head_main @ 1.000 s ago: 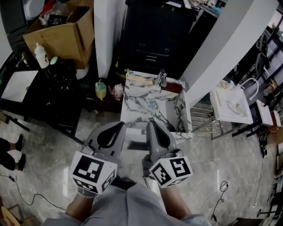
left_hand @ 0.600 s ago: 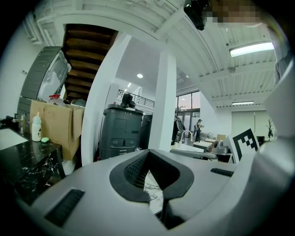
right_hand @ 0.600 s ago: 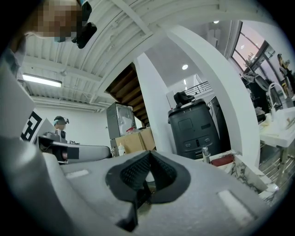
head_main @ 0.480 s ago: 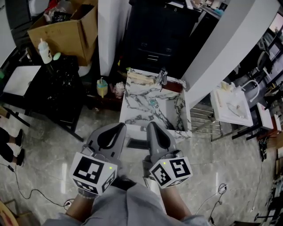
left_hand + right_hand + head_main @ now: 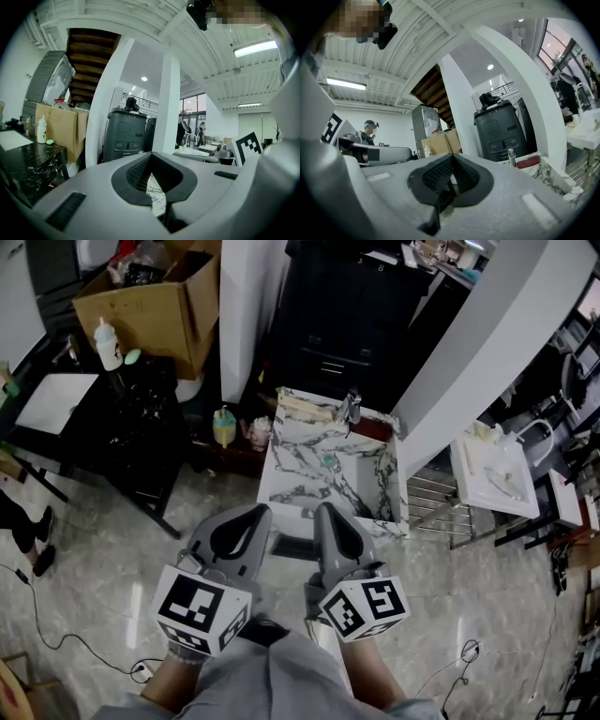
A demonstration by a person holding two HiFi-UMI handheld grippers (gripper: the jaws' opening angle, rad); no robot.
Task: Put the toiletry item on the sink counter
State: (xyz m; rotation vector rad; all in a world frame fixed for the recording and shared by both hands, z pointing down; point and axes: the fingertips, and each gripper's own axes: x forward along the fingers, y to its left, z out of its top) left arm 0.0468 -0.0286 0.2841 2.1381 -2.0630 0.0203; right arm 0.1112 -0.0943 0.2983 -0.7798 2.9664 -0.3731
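The marble sink counter [image 5: 309,451] with a chrome faucet [image 5: 352,409] stands ahead of me on the floor. A white bottle [image 5: 108,341] [image 5: 42,131] sits on the black table [image 5: 112,418] at the left, next to a small green item [image 5: 132,356]. A yellow-and-teal bottle [image 5: 223,426] stands low beside the counter's left side. My left gripper [image 5: 258,513] [image 5: 151,153] and right gripper [image 5: 323,511] [image 5: 452,154] are held side by side just short of the counter's near edge. Both are shut with nothing between the jaws.
An open cardboard box [image 5: 155,296] stands behind the black table. A dark cabinet [image 5: 356,324] rises behind the counter, between white pillars [image 5: 246,306]. A white basin [image 5: 492,470] on a metal frame is at the right. Cables [image 5: 56,638] trail over the tiled floor.
The view has drifted a little, so the black table and box sit further right in the picture. Both grippers stay side by side, shut.
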